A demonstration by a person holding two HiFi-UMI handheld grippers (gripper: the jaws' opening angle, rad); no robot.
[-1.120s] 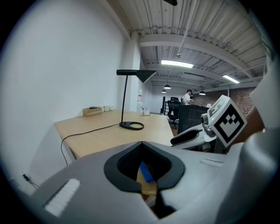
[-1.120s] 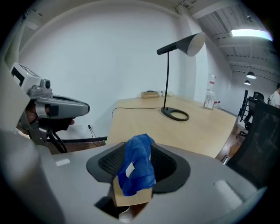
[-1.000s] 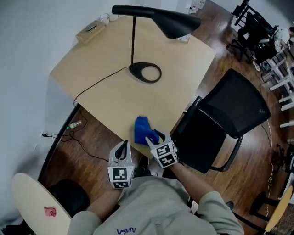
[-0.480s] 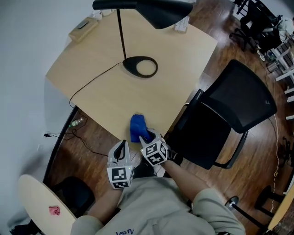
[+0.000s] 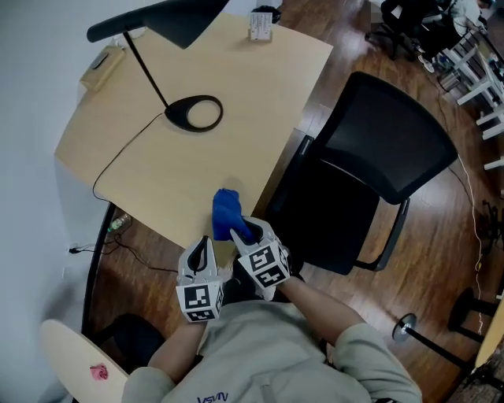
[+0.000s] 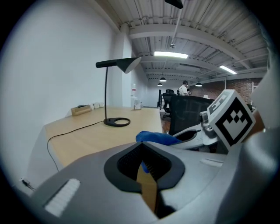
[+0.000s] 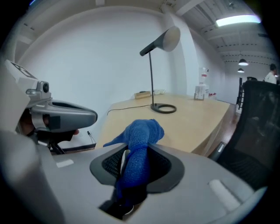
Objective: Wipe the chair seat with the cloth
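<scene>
A blue cloth (image 5: 226,214) rests bunched on the near edge of the wooden table (image 5: 157,181). My right gripper (image 5: 246,233) is shut on its near end; its jaws have just been closing with the cloth (image 7: 139,144) between them. My left gripper (image 5: 201,250) hangs shut and empty just left of it, off the table edge. The black chair seat (image 5: 335,228) lies to the right of both grippers, with its backrest (image 5: 386,146) beyond. In the left gripper view the cloth (image 6: 157,138) shows beside the right gripper (image 6: 192,135).
A black desk lamp stands on the table, its ring base (image 5: 194,112) at the far side, its cable trailing off the left edge. A small box (image 5: 103,61) and a bottle (image 5: 261,25) sit at the far edge. More chairs (image 5: 409,24) stand at the back right.
The right gripper's jaws have closed round the cloth at the table's near edge. The left gripper has drifted nearer to the right one. The head view has swung, shifting table and chair left.
</scene>
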